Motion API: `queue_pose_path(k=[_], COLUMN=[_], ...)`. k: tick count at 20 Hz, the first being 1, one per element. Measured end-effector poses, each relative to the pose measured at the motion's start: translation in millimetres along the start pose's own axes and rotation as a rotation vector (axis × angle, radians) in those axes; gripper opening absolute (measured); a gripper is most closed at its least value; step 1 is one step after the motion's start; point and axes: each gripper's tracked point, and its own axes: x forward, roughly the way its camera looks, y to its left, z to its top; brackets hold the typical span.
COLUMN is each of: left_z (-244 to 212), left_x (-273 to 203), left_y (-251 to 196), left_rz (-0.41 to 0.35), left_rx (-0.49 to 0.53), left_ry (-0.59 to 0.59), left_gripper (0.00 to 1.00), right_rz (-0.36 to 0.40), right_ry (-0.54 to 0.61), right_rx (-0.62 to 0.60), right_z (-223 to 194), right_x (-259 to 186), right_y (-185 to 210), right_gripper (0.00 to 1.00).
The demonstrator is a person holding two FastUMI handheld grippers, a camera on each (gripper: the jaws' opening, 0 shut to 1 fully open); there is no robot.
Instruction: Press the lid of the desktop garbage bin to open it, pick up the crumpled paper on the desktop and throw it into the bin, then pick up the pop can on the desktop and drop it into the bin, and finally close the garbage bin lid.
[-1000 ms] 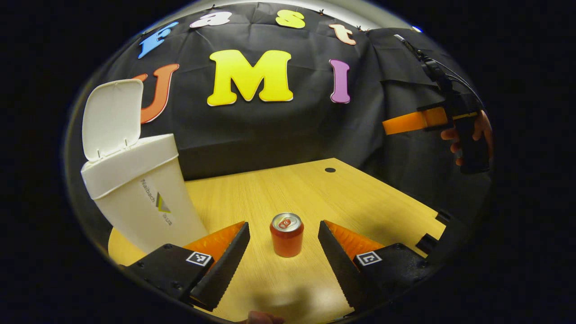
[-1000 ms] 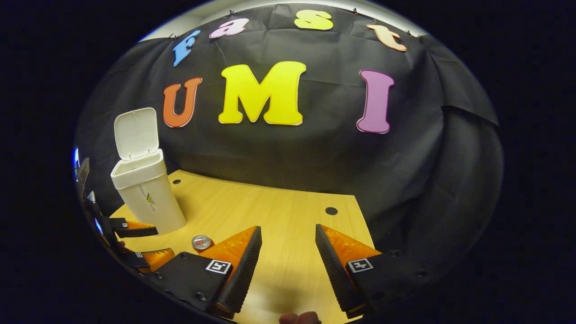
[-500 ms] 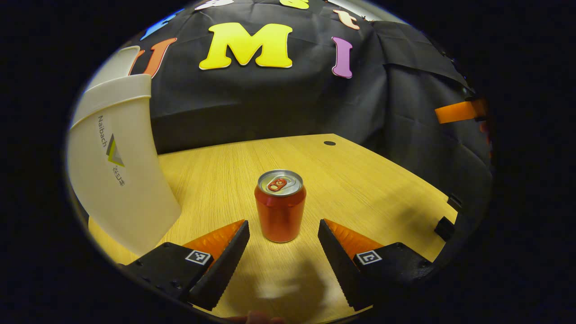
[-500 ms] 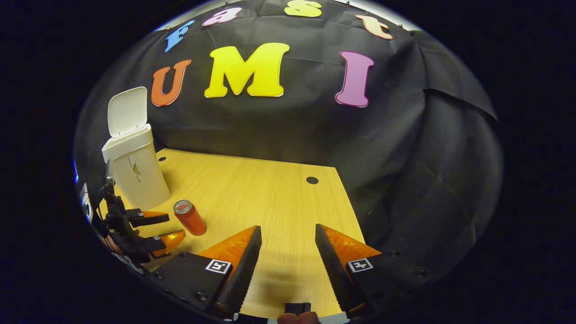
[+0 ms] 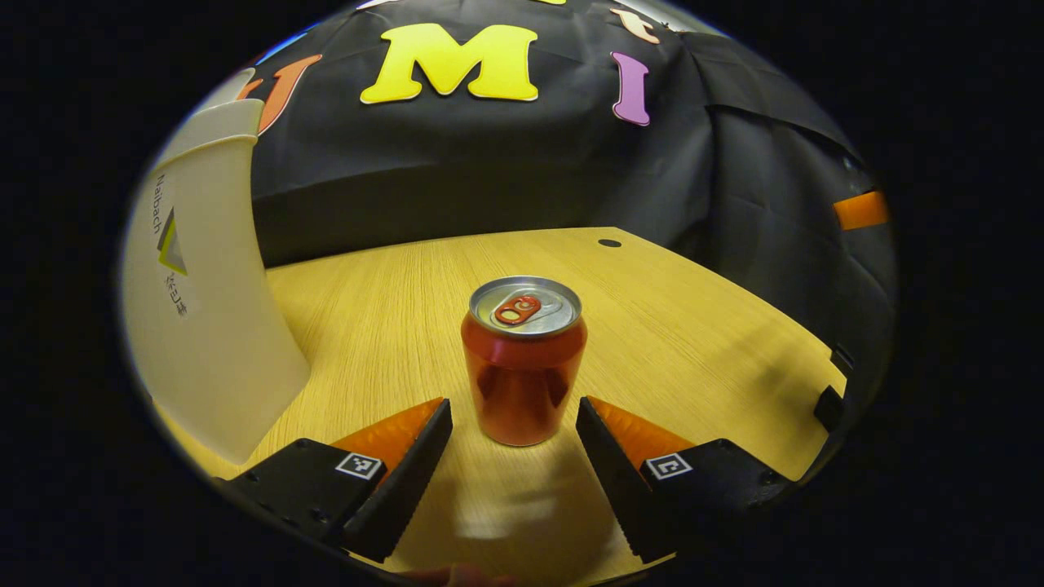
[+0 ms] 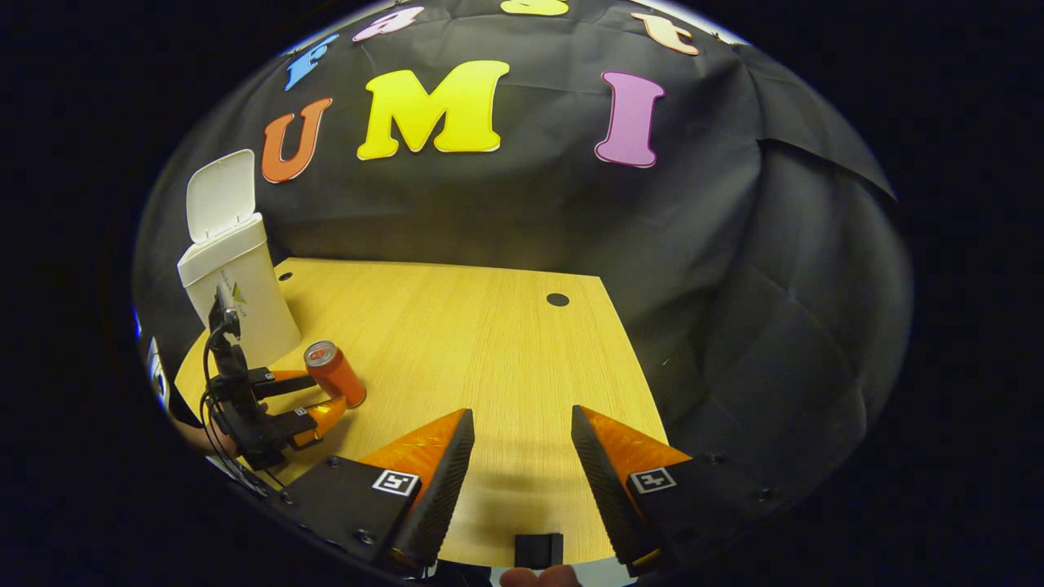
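1. Left gripper view: pop can [image 5: 524, 359] stands upright on the desk [image 5: 693, 326], just ahead of the left gripper [image 5: 514, 424]; jaws wide apart, holding nothing.
2. Likely light, smooth, easily dented; grip mid-body, gently.
3. Right gripper [image 6: 522, 444] is spread, empty.

Glossy red metal pop can [image 5: 524, 367] with a brushed silver top; matt white plastic bin [image 5: 204, 310]; smooth, pale wood-grain bench [image 5: 693, 342].
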Motion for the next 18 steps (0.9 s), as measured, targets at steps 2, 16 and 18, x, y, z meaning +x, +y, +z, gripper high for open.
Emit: queue_pose_path(k=[2, 16, 18], left_z=[1, 3, 9], left_x=[4, 20, 17], left_y=[0, -1, -2], left_rz=[-0.003, -0.011, -0.014], left_rx=[0.000, 0.016, 0.020], left_ry=[0.000, 0.011, -0.003], left_gripper=[1.00, 0.86, 0.86], right_rz=[0.005, 0.002, 0.006], right_ry=[0.002, 0.012, 0.010], right_rx=[-0.011, -0.026, -0.027], right_z=[1, 0, 1], right_x=[4, 9, 7], right_y=[2, 4, 6], right_gripper=[0.78, 0.78, 0.77])
